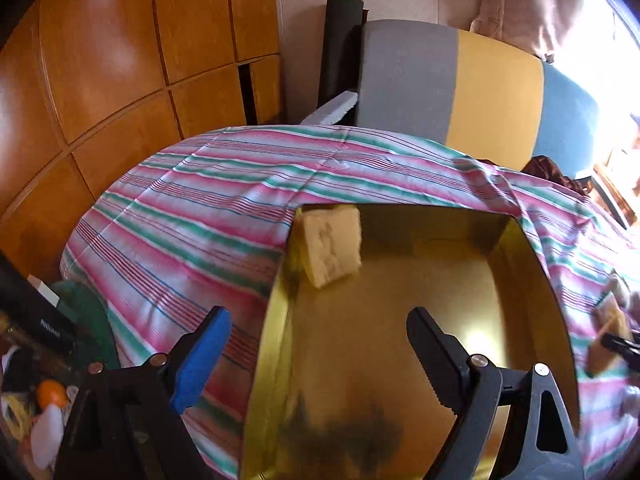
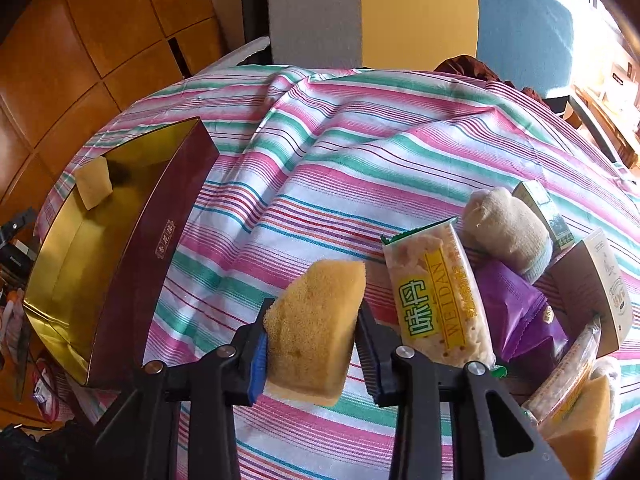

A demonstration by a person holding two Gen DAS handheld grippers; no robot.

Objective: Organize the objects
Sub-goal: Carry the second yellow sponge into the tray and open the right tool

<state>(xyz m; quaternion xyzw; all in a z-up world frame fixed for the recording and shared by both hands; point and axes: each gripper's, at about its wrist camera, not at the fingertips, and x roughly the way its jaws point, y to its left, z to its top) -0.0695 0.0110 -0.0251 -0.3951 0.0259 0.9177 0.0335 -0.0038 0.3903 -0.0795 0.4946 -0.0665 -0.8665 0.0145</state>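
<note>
In the right wrist view, the right gripper sits at the lower centre of the frame, clenched on a yellow sponge that stands between its two jaws, its top rising above the fingertips and its pale underside showing below them. Just to the right of that sponge lies a cracker packet marked WEIDAN, and further right a purple packet, a rolled beige sock and small cartons crowd the right edge, all on the striped cloth. A third sponge shows at the lower right corner. At the left of the frame stands the open box, maroon outside and gold inside, with another sponge leaning in its far corner. In the left wrist view, the left gripper hangs at the bottom of the frame with its jaws spread wide and nothing between them, over the left wall of the box; the leaning sponge lies ahead of the fingertips, well apart, in the box's upper left corner.
</note>
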